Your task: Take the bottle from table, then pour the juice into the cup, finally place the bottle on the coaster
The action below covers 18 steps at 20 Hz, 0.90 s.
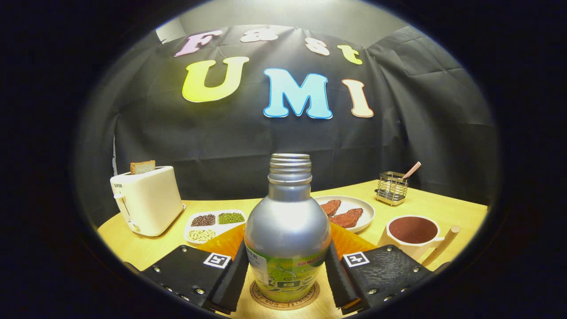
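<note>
Bottle (287, 230), silver and uncapped, stands upright on the round coaster (284, 301) on the table (434, 208); what it contains cannot be seen. To the right of the bottle sits a cup (413, 235) filled with dark reddish liquid. Behind the bottle, a plate (350, 212) carries two reddish-brown pieces, a divided tray (214, 225) holds dark, green and pale beans, and a toaster (147, 199) has a slice of bread (142, 167) in its slot. The gripper (287, 272) is narrowed around the bottle, both fingers (234, 277) lying against its sides.
</note>
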Each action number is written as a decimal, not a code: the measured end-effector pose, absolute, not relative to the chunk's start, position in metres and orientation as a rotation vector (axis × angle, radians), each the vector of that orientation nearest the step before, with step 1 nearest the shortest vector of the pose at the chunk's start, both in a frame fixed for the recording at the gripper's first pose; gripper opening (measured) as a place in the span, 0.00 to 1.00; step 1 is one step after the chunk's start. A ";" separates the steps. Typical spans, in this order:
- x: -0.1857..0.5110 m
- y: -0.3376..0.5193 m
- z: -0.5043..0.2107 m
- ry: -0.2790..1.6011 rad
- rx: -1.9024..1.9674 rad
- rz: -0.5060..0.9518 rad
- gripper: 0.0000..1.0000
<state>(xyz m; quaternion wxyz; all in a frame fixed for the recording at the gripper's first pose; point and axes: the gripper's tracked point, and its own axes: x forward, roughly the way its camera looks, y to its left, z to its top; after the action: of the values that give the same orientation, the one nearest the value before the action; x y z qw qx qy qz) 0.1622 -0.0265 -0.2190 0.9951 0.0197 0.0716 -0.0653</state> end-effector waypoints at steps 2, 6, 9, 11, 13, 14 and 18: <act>0.163 -0.023 -0.219 0.144 0.004 -0.131 0.78; 0.163 -0.017 -0.216 0.156 0.021 -0.110 0.91; 0.152 -0.029 -0.181 0.115 -0.043 -0.134 0.97; 0.138 -0.026 -0.144 0.058 -0.043 -0.106 0.97; 0.121 -0.030 -0.101 0.004 -0.038 -0.101 0.96; 0.110 -0.034 -0.077 -0.021 -0.031 -0.104 0.96; 0.071 -0.057 0.033 -0.133 -0.025 -0.142 0.96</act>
<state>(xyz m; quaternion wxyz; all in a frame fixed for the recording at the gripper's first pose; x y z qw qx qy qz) 0.0712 -0.0569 0.0331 0.9952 -0.0122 -0.0662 -0.0708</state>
